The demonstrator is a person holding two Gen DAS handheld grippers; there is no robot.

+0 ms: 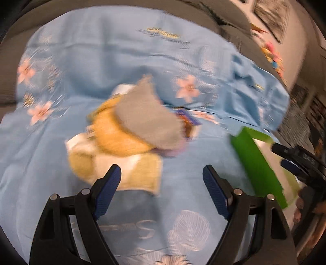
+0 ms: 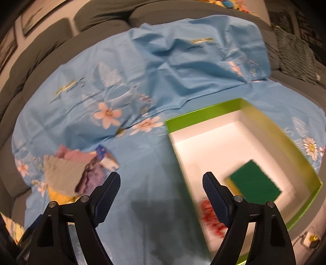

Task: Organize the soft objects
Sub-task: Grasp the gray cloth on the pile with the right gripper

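Blue floral bedsheet (image 2: pixel 142 85) covered a grey sofa (image 2: pixel 101 18). Both the left gripper (image 1: pixel 162 179) and right gripper (image 2: pixel 161 183) gaped, released and empty. At ten o'clock of the green box (image 2: pixel 271 130) lay the cloth pile (image 1: pixel 130 130); a green sponge (image 2: pixel 254 181) sat inside the box.

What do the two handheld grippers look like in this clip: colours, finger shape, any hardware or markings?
Both match. The left gripper and right gripper have glossy black plastic frames with triangular cut-outs, round silver pivot pins, and two tapered fingers faced with ribbed dark-blue pads. In the left view, white characters show on the right gripper's black body, too blurred to read. No cables or sleeves show.
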